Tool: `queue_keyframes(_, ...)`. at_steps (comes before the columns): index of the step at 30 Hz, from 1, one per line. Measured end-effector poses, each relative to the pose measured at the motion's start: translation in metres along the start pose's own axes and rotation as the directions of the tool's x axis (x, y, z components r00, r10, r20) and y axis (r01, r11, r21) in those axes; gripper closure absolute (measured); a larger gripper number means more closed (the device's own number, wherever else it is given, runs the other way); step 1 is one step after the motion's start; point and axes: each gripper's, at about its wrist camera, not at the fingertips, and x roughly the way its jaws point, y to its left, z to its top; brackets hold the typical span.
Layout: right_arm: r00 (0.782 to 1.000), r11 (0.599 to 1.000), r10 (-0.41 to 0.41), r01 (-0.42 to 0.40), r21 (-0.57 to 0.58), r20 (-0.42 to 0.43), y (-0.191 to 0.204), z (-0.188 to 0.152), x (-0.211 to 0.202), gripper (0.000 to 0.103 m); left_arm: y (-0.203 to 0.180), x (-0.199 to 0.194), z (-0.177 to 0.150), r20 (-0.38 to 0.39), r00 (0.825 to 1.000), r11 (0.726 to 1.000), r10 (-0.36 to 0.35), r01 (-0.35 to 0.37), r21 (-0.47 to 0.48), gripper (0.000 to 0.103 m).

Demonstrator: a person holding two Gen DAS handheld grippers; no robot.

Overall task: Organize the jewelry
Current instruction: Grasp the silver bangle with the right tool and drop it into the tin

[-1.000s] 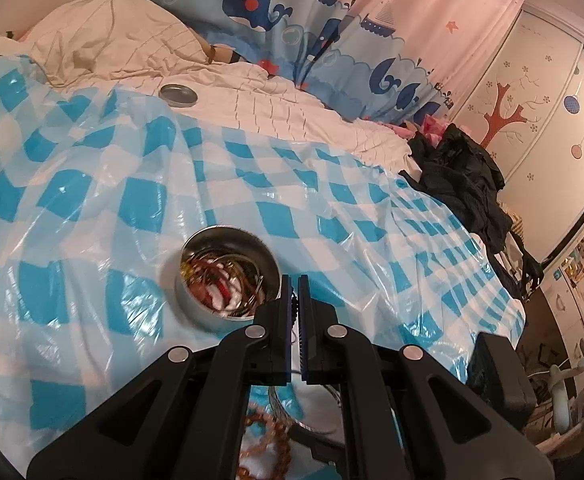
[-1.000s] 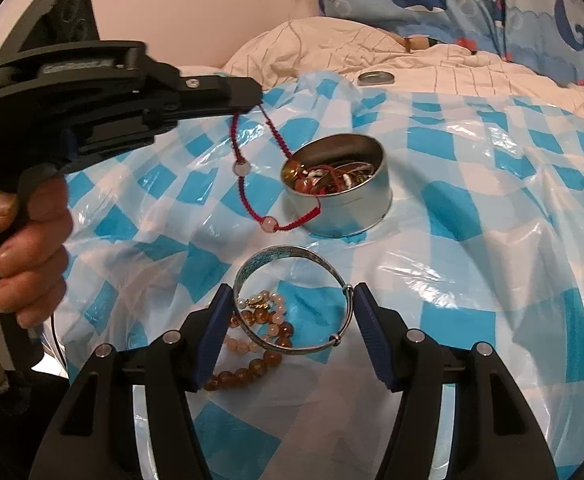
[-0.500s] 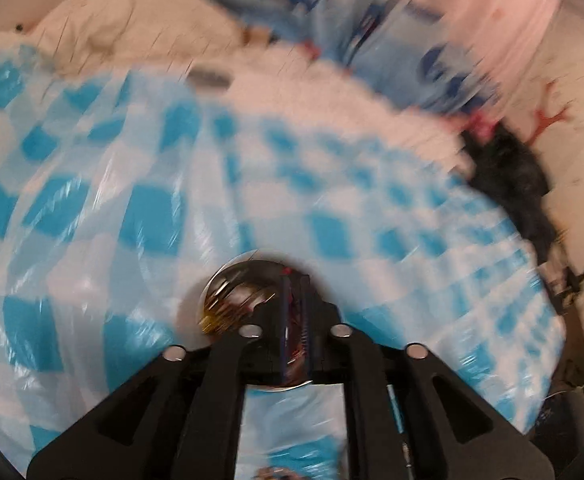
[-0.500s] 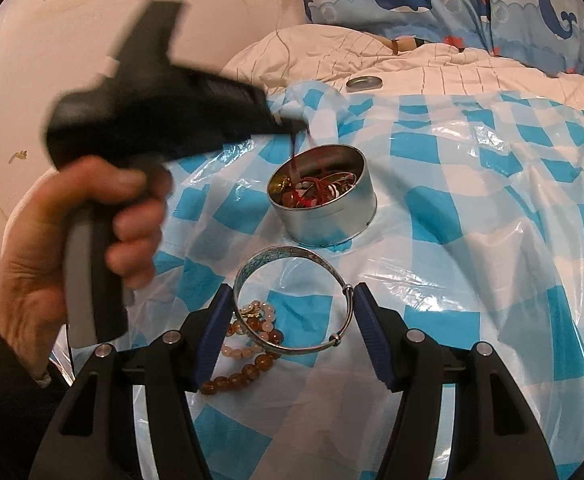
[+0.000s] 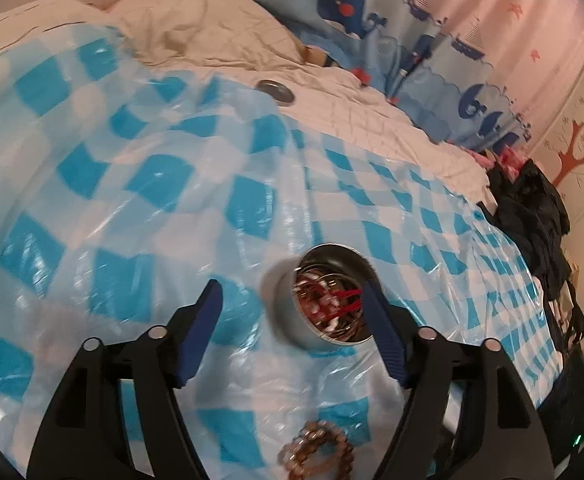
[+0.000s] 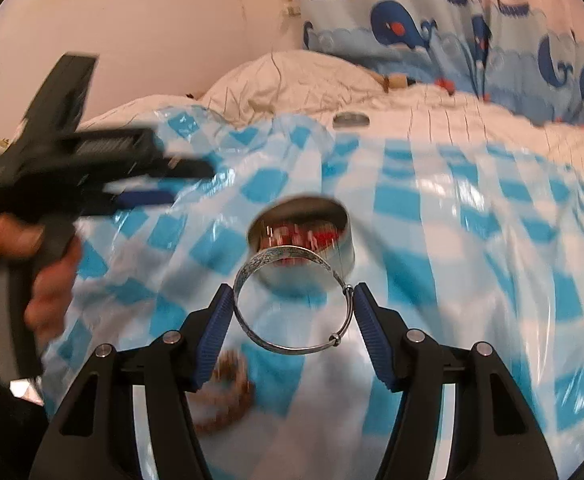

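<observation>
Plastic sheet (image 5: pixel 152 184): glossy, turquoise-and-white check. 
Bedding (image 5: pixel 196 28): cream, fine grid lines. 
Curtain (image 6: pixel 432 28): pale blue lower band with navy whales, red-orange eye spots and small boats; pink upper part with coral stars. 
Round tin (image 5: pixel 292 312): plain silver metal; contents red, white and gold. 
Tin lid (image 5: pixel 275 90): grey-silver. 
Bangle (image 6: pixel 292 300): silver, engraved pattern on its band. 
Bead bracelet (image 5: pixel 318 454): amber-brown, possibly some paler beads, blurred. 
Gripper pads (image 5: pixel 200 340): ribbed dark blue on black bodies. 
Clothes heap (image 5: pixel 532 216): black.
</observation>
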Motion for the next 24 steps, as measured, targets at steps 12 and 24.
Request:
queue_keyframes(12,0.994,0.98,-0.103,0.095,-0.172,-0.039,0.013,0.039,0.094,0.037,0.02,-0.025,0.002,0.022,1.0,1.0,-0.016,0.016,-0.027,0.027)
queue_keyframes(24,0.993,0.993,-0.091,0.085,-0.085,-0.069,-0.01,-0.036,-0.007,0.028,0.001,-0.037,-0.021,0.022,0.998,0.995,0.059,-0.06,0.082,0.024)
